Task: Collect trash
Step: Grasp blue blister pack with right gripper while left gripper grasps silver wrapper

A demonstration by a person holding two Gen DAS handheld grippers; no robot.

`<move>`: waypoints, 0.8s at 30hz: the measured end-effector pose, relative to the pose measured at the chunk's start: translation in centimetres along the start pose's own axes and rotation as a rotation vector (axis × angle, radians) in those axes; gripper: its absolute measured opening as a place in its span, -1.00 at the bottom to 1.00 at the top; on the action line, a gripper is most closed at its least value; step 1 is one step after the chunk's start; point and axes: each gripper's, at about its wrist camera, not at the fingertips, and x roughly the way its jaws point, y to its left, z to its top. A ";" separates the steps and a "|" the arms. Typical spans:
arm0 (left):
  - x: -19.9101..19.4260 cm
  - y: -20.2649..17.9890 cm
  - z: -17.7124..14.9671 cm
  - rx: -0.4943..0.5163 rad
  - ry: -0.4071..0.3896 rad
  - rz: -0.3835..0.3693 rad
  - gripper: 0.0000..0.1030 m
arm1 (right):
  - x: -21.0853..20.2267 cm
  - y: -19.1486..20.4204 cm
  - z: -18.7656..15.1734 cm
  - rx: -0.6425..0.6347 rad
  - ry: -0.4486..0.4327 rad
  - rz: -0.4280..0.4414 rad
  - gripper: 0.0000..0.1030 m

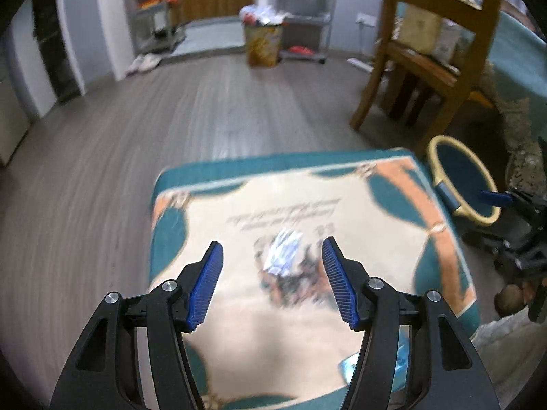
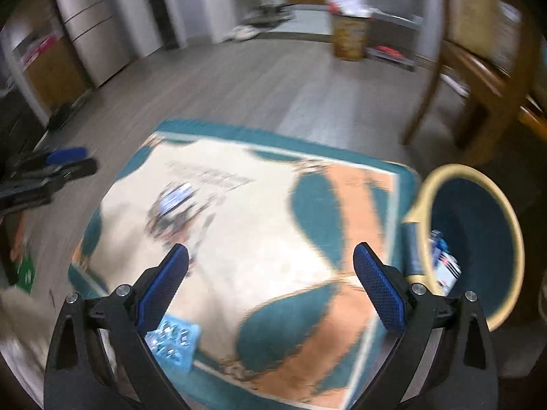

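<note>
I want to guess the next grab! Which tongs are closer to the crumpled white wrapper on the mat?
Probably the left tongs. They are open and the wrapper sits right between their tips on the mat. The right tongs, also open, see it farther off to their left, nearer the bin.

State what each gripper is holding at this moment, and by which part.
Nothing is held. The left gripper is open above the crumpled wrapper on the cushion; the right gripper is open and empty too.
</note>
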 end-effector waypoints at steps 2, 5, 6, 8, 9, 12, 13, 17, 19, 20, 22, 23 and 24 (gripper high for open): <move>0.3 1.2 -1.0 -0.016 0.018 0.000 0.20 | 0.9 2.1 -0.4 -0.061 0.015 0.030 0.85; -0.2 2.4 -1.8 0.009 0.024 0.034 0.20 | 2.0 4.5 -1.5 -0.156 0.034 0.077 0.85; -0.6 2.9 -1.8 0.006 0.014 0.037 0.20 | 2.4 5.5 -2.2 -0.201 0.037 0.104 0.85; -1.4 3.9 -1.3 -0.015 -0.012 0.039 0.20 | 2.8 7.0 -3.3 -0.278 0.046 0.125 0.85; -1.6 4.3 -1.0 -0.026 -0.023 0.037 0.20 | 3.2 7.7 -4.0 -0.318 0.056 0.138 0.85; -2.4 5.5 0.0 -0.081 -0.058 0.018 0.20 | 4.6 9.9 -6.6 -0.442 0.121 0.193 0.85; -2.5 5.9 0.2 -0.098 -0.066 0.011 0.20 | 4.9 10.4 -7.2 -0.466 0.141 0.209 0.85; -2.4 6.2 1.0 -0.125 -0.077 -0.013 0.20 | 6.3 12.2 -9.9 -0.600 0.232 0.246 0.85; -2.2 6.1 1.1 -0.119 -0.070 -0.021 0.20 | 6.8 12.6 -10.7 -0.647 0.257 0.254 0.85; -2.1 6.1 1.1 -0.118 -0.067 -0.025 0.20 | 7.1 12.9 -11.1 -0.672 0.265 0.250 0.85; -2.0 6.0 1.2 -0.115 -0.061 -0.031 0.20 | 7.8 13.5 -11.8 -0.720 0.282 0.228 0.85; -1.9 6.0 1.2 -0.115 -0.058 -0.033 0.20 | 8.0 13.7 -11.9 -0.738 0.285 0.221 0.85; -1.7 6.0 1.2 -0.116 -0.055 -0.034 0.20 | 8.1 13.8 -11.9 -0.743 0.276 0.225 0.85</move>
